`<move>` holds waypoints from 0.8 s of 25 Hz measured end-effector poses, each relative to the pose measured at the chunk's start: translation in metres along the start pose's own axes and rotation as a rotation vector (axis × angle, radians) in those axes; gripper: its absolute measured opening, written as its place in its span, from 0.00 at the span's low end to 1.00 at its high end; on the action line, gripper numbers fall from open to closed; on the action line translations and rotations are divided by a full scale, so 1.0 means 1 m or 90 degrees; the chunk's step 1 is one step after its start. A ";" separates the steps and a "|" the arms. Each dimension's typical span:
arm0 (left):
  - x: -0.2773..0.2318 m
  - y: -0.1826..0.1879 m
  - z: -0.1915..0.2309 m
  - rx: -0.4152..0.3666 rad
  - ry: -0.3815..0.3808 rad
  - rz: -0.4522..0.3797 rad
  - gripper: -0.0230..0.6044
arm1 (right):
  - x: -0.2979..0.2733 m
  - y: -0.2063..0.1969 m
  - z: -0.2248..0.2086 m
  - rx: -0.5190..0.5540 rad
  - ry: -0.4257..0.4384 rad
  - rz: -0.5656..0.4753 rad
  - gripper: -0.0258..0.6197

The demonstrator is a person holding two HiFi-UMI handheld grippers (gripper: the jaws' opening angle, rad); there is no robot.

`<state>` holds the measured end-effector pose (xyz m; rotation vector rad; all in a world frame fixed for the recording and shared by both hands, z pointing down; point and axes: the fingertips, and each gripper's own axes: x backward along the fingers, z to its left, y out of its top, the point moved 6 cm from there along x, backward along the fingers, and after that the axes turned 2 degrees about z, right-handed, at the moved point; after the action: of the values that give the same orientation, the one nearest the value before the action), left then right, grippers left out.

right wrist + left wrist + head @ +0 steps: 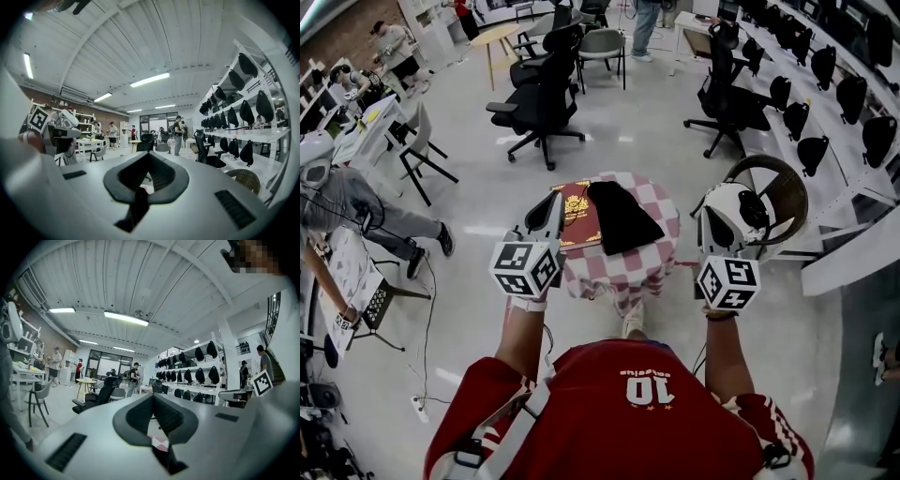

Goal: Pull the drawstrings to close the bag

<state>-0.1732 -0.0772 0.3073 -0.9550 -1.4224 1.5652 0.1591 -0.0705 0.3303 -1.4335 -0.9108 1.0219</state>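
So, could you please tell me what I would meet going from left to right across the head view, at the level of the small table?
Left tongs → red book → black bag → right tongs → wicker chair.

Big room w/ a little table
Small round table (661, 246) has a red & white check cloth; a red book (577, 214) lies on its left side. Black office chairs (542, 103) stand behind it. A woven chair (786, 202) is near on the rt, a yellow table (497, 39) is far back & a person (352, 208) sits at the left.
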 end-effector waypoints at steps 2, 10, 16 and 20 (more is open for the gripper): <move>0.001 -0.001 0.000 0.001 -0.003 -0.002 0.05 | 0.001 -0.001 0.000 0.005 -0.007 -0.002 0.06; -0.001 -0.003 -0.001 0.003 -0.012 -0.006 0.05 | 0.001 -0.001 0.000 0.003 -0.007 0.001 0.06; -0.001 -0.004 0.000 0.003 -0.016 -0.007 0.05 | -0.002 -0.003 0.004 0.009 -0.007 0.003 0.06; -0.001 -0.001 -0.001 0.004 -0.017 -0.006 0.05 | -0.002 -0.001 0.004 0.008 -0.006 0.006 0.06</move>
<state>-0.1720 -0.0781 0.3085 -0.9259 -1.4373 1.5795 0.1548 -0.0706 0.3314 -1.4254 -0.9040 1.0402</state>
